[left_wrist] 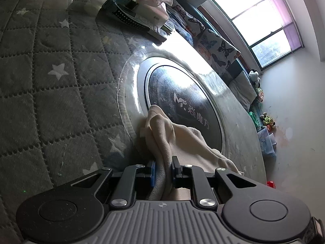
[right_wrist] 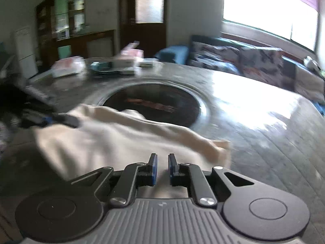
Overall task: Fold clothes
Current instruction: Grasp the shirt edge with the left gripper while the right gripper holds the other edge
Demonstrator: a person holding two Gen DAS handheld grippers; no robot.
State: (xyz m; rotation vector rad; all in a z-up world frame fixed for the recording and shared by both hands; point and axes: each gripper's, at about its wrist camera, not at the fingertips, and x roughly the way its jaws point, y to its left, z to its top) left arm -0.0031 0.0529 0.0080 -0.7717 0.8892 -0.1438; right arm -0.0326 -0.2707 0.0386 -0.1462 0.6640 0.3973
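We are clamping the left gripper [left_wrist: 164,169] on a bunched edge of the cream garment [left_wrist: 182,140], lifting it for folding. Our right gripper [right_wrist: 162,167] is hovering over the cloth near the tabletop [right_wrist: 264,126] edge, jaws slightly apart, gripping nothing.

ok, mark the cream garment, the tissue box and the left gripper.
cream garment [right_wrist: 113,142], right wrist view, flat middle.
tissue box [left_wrist: 151,14], left wrist view, white side.
left gripper [left_wrist: 164,169], left wrist view, between fingers.

Bright window [left_wrist: 262,18] behind patterned sofa [left_wrist: 213,44]
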